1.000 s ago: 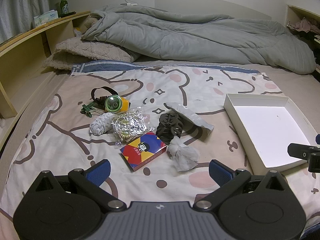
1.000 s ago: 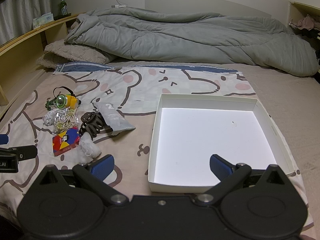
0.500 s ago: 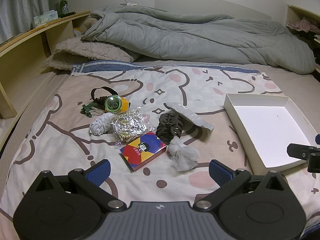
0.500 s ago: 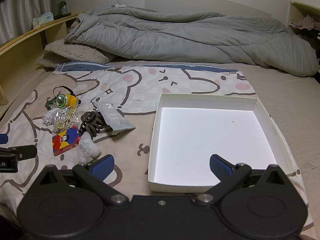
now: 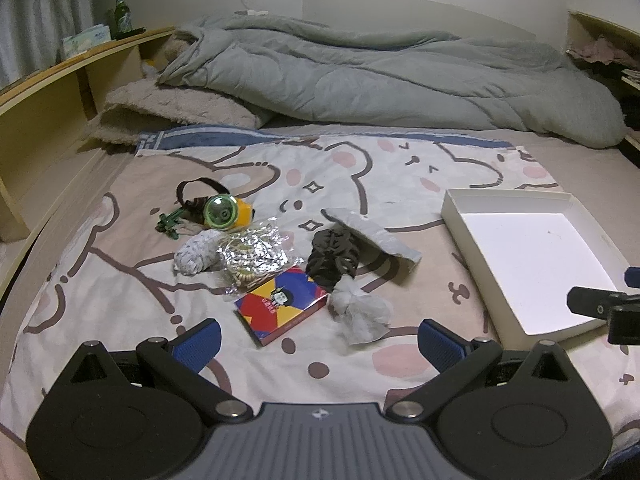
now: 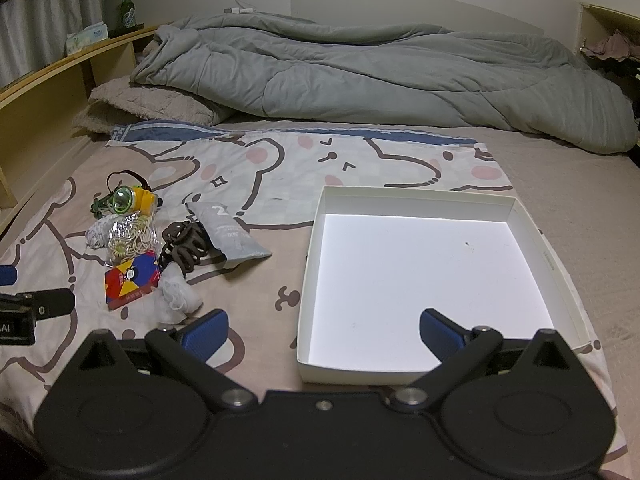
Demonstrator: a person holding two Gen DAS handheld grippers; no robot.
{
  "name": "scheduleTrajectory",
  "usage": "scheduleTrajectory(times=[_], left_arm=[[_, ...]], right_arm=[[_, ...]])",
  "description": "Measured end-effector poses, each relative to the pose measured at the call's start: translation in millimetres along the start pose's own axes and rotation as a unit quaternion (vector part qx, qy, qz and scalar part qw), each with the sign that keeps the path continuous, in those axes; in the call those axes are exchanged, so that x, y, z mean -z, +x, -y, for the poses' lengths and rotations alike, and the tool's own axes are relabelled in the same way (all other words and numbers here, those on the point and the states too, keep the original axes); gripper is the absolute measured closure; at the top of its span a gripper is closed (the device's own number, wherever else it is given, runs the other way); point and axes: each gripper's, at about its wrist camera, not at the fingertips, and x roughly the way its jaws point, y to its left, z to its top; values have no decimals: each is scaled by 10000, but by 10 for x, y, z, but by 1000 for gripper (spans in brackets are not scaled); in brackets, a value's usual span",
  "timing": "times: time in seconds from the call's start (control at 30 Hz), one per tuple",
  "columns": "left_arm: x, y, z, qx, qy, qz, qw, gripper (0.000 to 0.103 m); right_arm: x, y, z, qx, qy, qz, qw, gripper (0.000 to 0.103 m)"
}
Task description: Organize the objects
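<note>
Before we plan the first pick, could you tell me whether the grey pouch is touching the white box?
Apart. The right wrist view shows bare bedsheet between the grey pouch and the white box.

— Where am I working?
— A home bedroom: I see a bed [image 6: 560,184] with a rumpled grey duvet [image 6: 360,76], cartoon-print sheet [image 5: 360,168], wooden side shelf [image 5: 60,92] and curtains [image 6: 36,40].
</note>
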Motion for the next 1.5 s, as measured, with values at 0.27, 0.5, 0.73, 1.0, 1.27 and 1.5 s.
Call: scheduleTrajectory(times=[0.27,0.5,0.73,1.0,1.27,1.5], left_arm=[[-25,3,26,-21,126,86,9999,0],[-194,-41,-104,140,80,206,9997,0],[-421,-45,-167,251,194,429,9986,1],[-582,312,-207,486,2,16,9988,26],[-558,698,-26,586,-196,-614,9962,38],[-485,1090,15,552,-799,-1176,9883,42]], right_arm=[[-13,-23,-41,72,-63,72,9999,0],[-240,-119,-144,-19,-430,301,9986,0],[-581,-31,-277,-341,-713,260,9965,0],[-941,316,-418,-427,-1132,430,9917,0],[-1191,765,-494,-1001,-1492,481,9825,17],[-1164,1220,-612,-1291,-1792,88,9753,34]])
